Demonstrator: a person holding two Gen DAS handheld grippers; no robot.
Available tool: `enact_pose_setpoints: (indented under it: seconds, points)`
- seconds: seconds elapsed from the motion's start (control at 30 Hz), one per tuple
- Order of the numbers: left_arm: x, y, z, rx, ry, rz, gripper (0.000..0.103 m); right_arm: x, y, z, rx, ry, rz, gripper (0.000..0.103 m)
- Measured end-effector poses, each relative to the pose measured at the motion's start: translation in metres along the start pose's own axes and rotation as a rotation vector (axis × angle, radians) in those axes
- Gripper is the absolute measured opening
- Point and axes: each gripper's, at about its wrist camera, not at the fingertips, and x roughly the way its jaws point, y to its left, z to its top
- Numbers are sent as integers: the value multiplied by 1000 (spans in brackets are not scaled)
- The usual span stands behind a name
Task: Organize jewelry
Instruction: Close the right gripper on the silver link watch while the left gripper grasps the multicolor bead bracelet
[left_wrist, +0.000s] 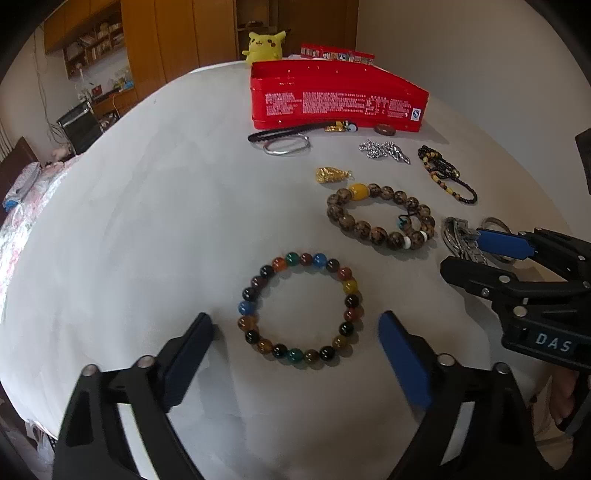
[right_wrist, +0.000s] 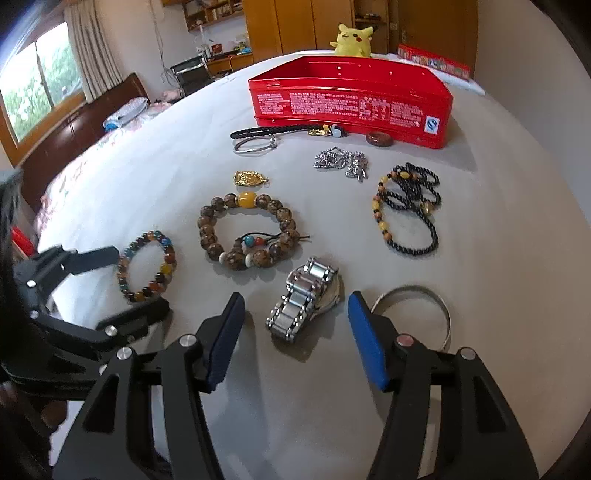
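Left gripper (left_wrist: 297, 321) released, straddling multicoloured bead bracelet (left_wrist: 301, 308). Right gripper (right_wrist: 295, 310) released, astride silver metal-link watch (right_wrist: 304, 299); its dial lies mostly hidden.

Yellow plush toy (right_wrist: 352, 40) at far bench (right_wrist: 147, 177) edge. Wooden cabinets (left_wrist: 177, 37) behind. Curtained window (right_wrist: 40, 77), bed (right_wrist: 92, 129) at left.

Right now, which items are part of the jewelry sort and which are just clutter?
Job:
multicolour bead bracelet
brown bead bracelet
metal watch
silver bangle
black bead strand
red tin

Lying about:
yellow plush
red box
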Motion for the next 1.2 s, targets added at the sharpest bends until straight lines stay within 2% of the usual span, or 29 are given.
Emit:
enact_pose_setpoints:
  seconds: [0.03, 0.07, 0.13, 0.2, 0.37, 0.4, 0.63, 0.8, 0.87, 0.93, 0.97, 1.0, 1.03, 1.07, 1.1, 1.13, 1.2]
  points:
    - [-1, 1, 0, 4, -6, 5, 73, 2, 0, 1, -9, -3, -5, 47]
    - [-2, 2, 0, 5, -12, 3, 66, 2, 0, 1, -13, -7, -9, 44]
    - [-4, 5, 2, 3, -19, -2, 34, 3, -2, 3, -21, -12, 0, 31]
    - [-4, 9, 3, -10, -20, -21, 14, 3, -3, 3, -18, -13, 8, 31]
    - [-8, 22, 5, -68, -29, -107, 14, -1, -5, 3, 9, -16, 56, 30]
    - [-10, 23, 5, -76, -36, -117, 1, -2, -5, 3, 10, -17, 62, 30]
    - [-24, 25, 12, -76, -66, -129, 0, -8, -4, 3, 10, -27, 74, 30]
    - [-11, 15, 15, -38, 4, -158, 0, -10, -4, 2, 11, -29, 89, 30]
    - [-1, 8, 21, -8, 14, -163, 3, -11, -3, 1, 11, -34, 89, 30]
    - [10, 5, 24, 1, 47, -172, 21, -13, -7, 1, 24, -40, 87, 30]
    - [14, 5, 25, -5, 63, -186, 23, -15, -8, 0, 30, -43, 85, 30]
    - [13, 4, 25, -5, 65, -193, 31, -16, -10, 0, 36, -46, 85, 30]
    - [12, 2, 25, 2, 71, -205, 50, -18, -13, -1, 47, -49, 87, 30]
    - [11, -1, 24, 9, 70, -211, 63, -18, -15, -1, 53, -49, 90, 30]
    - [11, -4, 23, 13, 71, -199, 82, -18, -16, -2, 56, -48, 93, 30]
    - [13, -8, 21, 20, 73, -167, 86, -17, -17, -2, 57, -45, 96, 30]
    - [13, -13, 19, 33, 79, -151, 86, -15, -18, -4, 59, -41, 102, 30]
